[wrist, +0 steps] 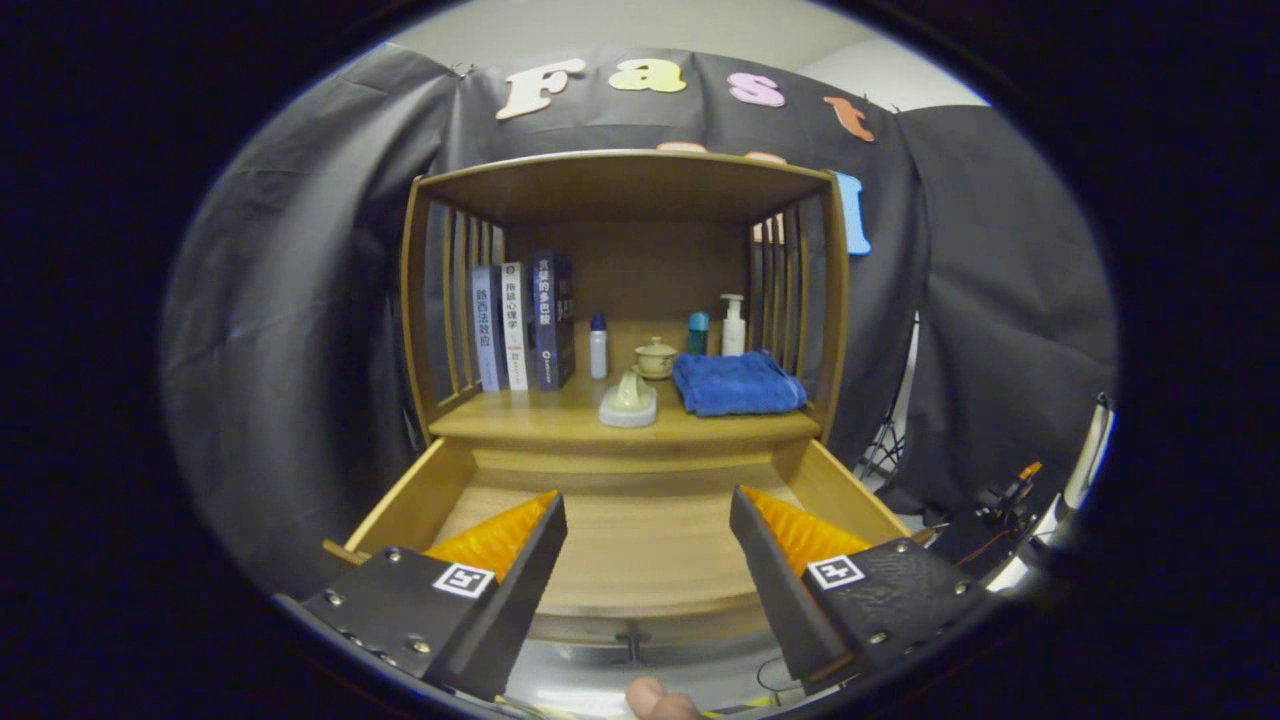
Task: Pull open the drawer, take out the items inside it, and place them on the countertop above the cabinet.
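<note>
Gripper view: drawer [640, 540] pulled open below the counter [560, 418]; its front is cut off behind the fingers [648, 545]. Fingers spread wide, holding nothing. On the counter: blue towel [737, 383], books [522, 325], bottles, lidded cup [655, 358], pale dish [628, 401]. Black cloth wall behind.

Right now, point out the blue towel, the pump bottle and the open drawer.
blue towel [738, 383]: gripper view, middle of its folded top.
pump bottle [733, 333]: gripper view, its body, behind the towel.
open drawer [640, 545]: gripper view, bare bottom board between the open gripper [648, 525] fingers.
</note>
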{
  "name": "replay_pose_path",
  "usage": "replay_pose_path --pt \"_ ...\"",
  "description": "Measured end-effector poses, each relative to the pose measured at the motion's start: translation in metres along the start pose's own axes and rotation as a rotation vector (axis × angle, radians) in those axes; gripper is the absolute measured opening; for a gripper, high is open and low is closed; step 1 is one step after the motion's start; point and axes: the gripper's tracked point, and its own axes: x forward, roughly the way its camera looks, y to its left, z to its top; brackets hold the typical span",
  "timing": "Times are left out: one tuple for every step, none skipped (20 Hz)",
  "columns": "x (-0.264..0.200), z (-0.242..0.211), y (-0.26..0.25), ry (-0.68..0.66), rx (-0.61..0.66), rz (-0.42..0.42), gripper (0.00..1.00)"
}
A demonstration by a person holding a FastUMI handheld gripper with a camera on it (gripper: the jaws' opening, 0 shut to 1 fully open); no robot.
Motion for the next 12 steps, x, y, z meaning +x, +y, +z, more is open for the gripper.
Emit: replay_pose_path --pt "-0.004 -0.010 0.003 -0.007 0.005 0.013 0.98" --pt "-0.008 -0.021 0.005 -0.019 0.006 0.028 0.98" --pt "-0.011 -0.030 0.004 -0.030 0.008 0.030 0.98" --pt "-0.014 -0.039 0.002 -0.038 0.008 0.025 0.98" --pt "-0.019 -0.046 0.002 -0.055 0.011 0.024 0.98" --pt "-0.021 -0.052 0.004 -0.066 0.021 0.023 0.98" --pt "-0.024 -0.059 0.007 -0.072 0.028 0.034 0.98" --pt "-0.026 -0.068 0.013 -0.071 0.028 0.048 0.98" --pt "-0.026 -0.075 0.017 -0.068 0.019 0.059 0.98" --pt "-0.024 -0.083 0.019 -0.061 0.008 0.057 0.98" --pt "-0.022 -0.090 0.019 -0.047 -0.004 0.053 0.98" --pt "-0.020 -0.098 0.020 -0.036 -0.007 0.050 0.98"
